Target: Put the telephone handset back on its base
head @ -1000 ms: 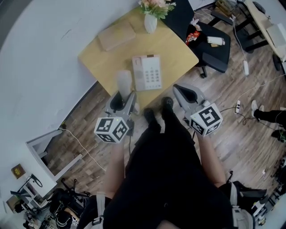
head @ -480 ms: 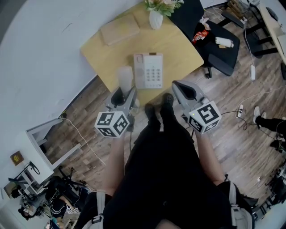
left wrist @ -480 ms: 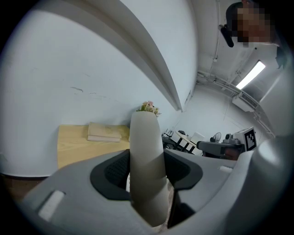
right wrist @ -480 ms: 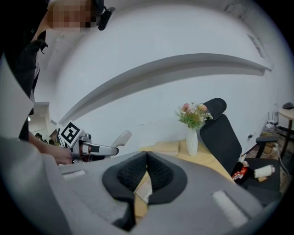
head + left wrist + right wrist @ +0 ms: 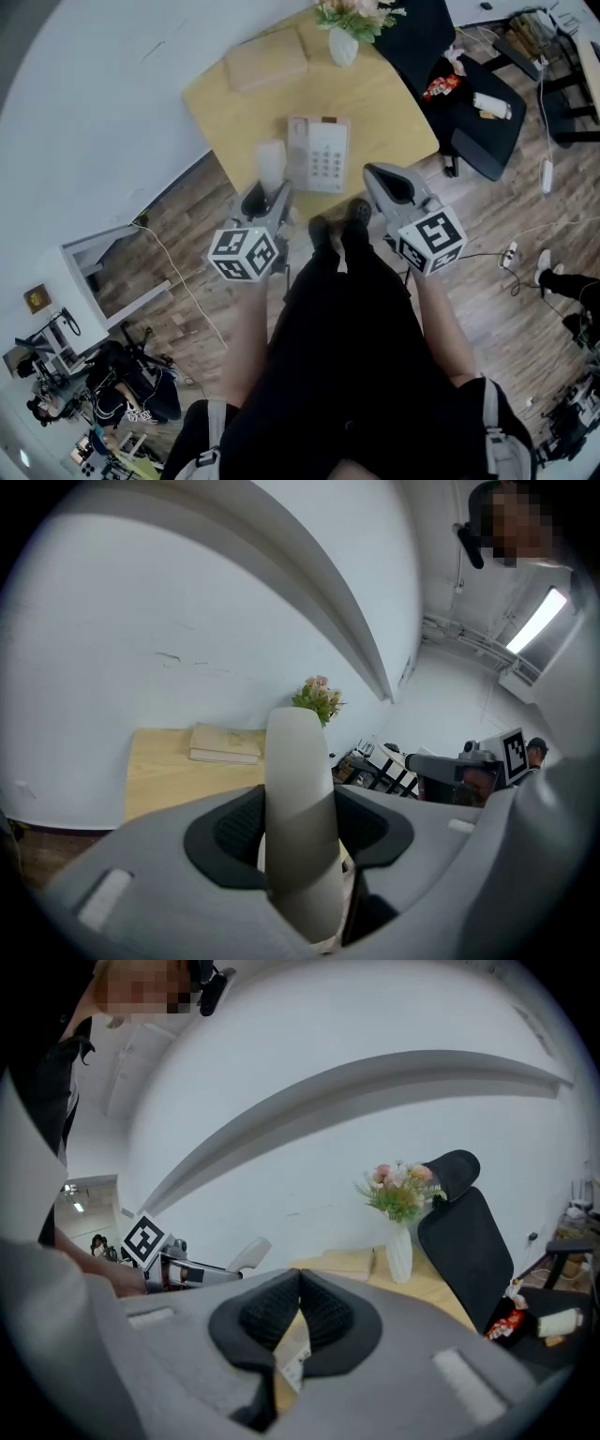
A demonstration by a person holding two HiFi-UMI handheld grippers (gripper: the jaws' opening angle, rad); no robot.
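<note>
My left gripper is shut on the white telephone handset, which stands upright between its jaws. It hangs over the near left part of the wooden table, just left of the white telephone base with its keypad. My right gripper is shut with nothing between its jaws, at the table's near edge to the right of the base. In the right gripper view the handset shows at the left.
A flat tan book lies at the table's far left. A white vase with flowers stands at the far edge. A black office chair sits to the right. The wall runs along the left.
Both grippers have come a little closer to the table and base; the left one still carries the handset. The view has shifted so the table sits further right.
</note>
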